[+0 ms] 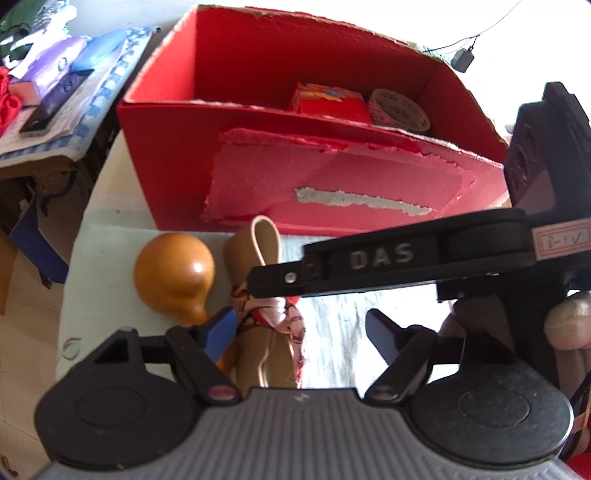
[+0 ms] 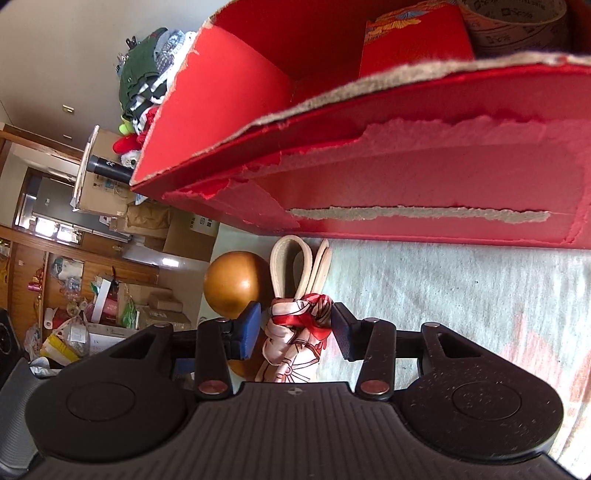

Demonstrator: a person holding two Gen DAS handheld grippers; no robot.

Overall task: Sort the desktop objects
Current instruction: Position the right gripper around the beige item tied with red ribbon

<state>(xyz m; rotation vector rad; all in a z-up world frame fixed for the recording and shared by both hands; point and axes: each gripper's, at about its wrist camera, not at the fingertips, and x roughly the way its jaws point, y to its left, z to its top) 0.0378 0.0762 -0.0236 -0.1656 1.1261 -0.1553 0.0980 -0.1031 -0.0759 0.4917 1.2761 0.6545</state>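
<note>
A torn red cardboard box (image 1: 295, 177) holds a small red printed carton (image 1: 328, 101) and a roll of printed tape (image 2: 513, 22) lettered "Scotch". Before the box lie a tan leather strap tied with a red-patterned silk scarf (image 2: 295, 325) and an orange-brown wooden gourd (image 1: 173, 273). The right gripper (image 2: 295, 328), marked "DAS", is spread around the scarf knot; the left gripper (image 1: 301, 332) is spread too.

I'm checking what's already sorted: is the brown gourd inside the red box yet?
No, the brown gourd lies on the white cloth outside the red box, beside the beige strap bundle.
</note>
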